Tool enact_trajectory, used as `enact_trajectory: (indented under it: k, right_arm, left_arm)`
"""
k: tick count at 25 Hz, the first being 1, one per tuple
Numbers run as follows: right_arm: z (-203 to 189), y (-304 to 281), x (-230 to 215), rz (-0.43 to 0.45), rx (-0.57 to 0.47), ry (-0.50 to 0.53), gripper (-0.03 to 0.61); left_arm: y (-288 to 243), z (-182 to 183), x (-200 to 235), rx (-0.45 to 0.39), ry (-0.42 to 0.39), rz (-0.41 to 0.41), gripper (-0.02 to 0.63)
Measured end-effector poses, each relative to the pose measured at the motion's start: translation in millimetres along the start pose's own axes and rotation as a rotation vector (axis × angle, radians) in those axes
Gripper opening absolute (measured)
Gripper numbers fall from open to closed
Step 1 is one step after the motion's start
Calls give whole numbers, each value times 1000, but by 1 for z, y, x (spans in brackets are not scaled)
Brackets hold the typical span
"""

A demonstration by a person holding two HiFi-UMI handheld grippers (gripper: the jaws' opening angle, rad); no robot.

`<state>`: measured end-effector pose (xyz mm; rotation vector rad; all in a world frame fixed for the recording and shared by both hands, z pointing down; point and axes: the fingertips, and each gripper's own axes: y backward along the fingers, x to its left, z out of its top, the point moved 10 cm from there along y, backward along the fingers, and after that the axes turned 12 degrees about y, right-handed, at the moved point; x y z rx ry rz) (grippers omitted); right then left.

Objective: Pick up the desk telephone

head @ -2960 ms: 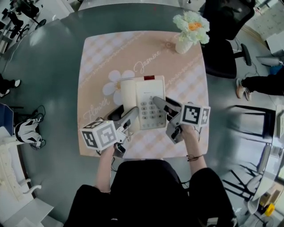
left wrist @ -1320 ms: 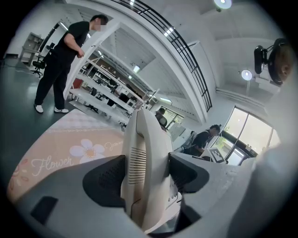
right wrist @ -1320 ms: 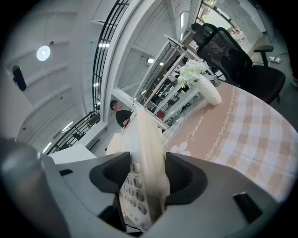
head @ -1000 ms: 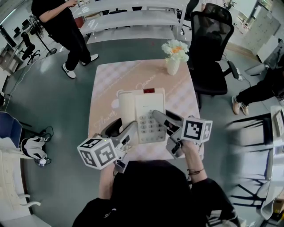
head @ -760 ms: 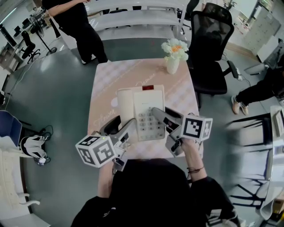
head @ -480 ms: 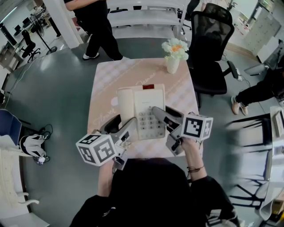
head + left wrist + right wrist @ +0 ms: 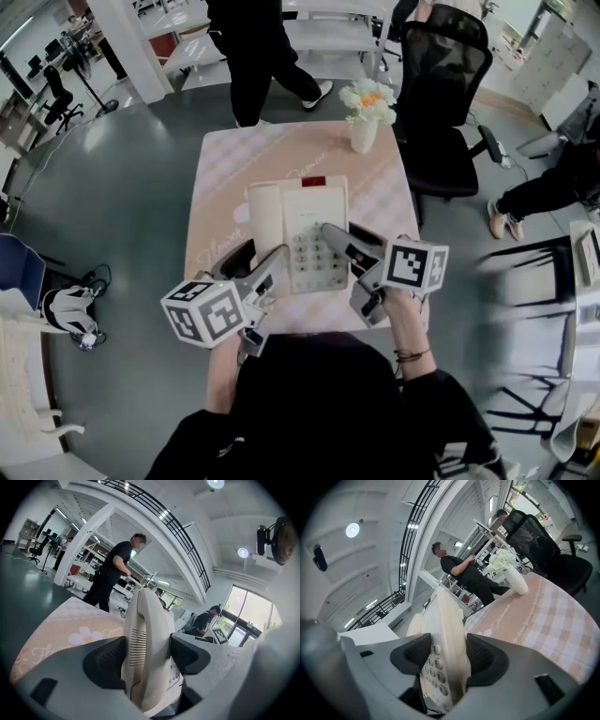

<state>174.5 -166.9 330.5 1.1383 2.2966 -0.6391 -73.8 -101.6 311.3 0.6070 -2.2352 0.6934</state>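
The cream desk telephone point(image 7: 300, 220), with its handset on the left and its keypad on the right, hangs above the pink tablecloth, held between both grippers. My left gripper point(image 7: 261, 259) is shut on its handset side; in the left gripper view the pads press the telephone point(image 7: 146, 639) from both sides at the gripper point(image 7: 147, 657). My right gripper point(image 7: 339, 246) is shut on the keypad edge; in the right gripper view the telephone point(image 7: 447, 620) with its number keys stands between the pads of the gripper point(image 7: 443, 657).
The small table point(image 7: 225, 169) carries a white vase of flowers point(image 7: 366, 120) at its far right corner. A black office chair point(image 7: 450, 94) stands beyond the table on the right. A person in black point(image 7: 267, 47) walks behind the table. Another person's legs point(image 7: 548, 192) show at the right.
The telephone has come up off the table in both grippers and now barely moves. The person in black has walked from the left to behind the table.
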Motion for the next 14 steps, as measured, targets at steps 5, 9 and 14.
enact_trajectory:
  k: [5,9,14]
  right_arm:
    - [1,1,1,-23,8,-5,225]
    - [1,-1,-2,-6,0,0,225]
    - [0,-3,-4,1,-1,-4,225]
  left_arm:
    - [0,3,0,5,1,-1,293]
    - [-3,2,1,5,3,2,293]
    - [-5,1,2,9,0,4,293]
